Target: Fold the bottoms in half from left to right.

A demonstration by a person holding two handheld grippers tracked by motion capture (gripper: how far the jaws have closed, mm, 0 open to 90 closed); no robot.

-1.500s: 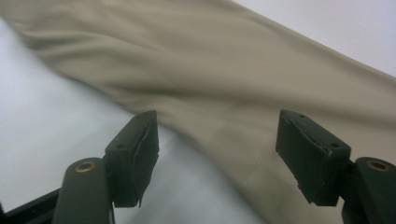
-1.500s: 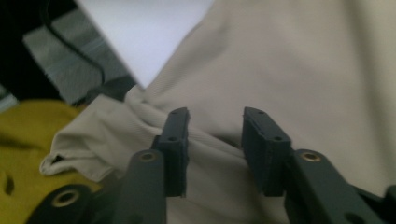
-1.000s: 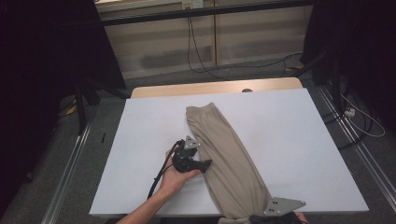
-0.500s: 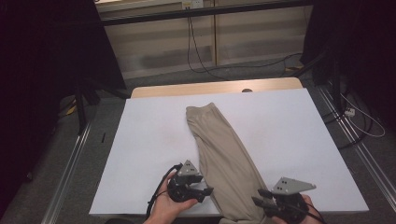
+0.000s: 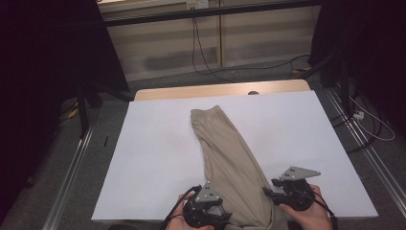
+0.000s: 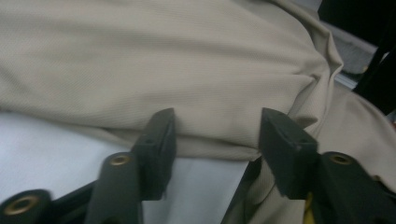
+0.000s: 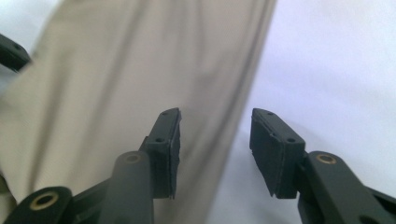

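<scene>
Overhead, we see beige trousers (image 5: 229, 163) lying lengthwise on the white table (image 5: 153, 158), our left gripper (image 5: 225, 218) and right gripper (image 5: 268, 190) flanking their near end, closer up, both jaws spread, straddling the trousers' edges, pinching nothing.
</scene>
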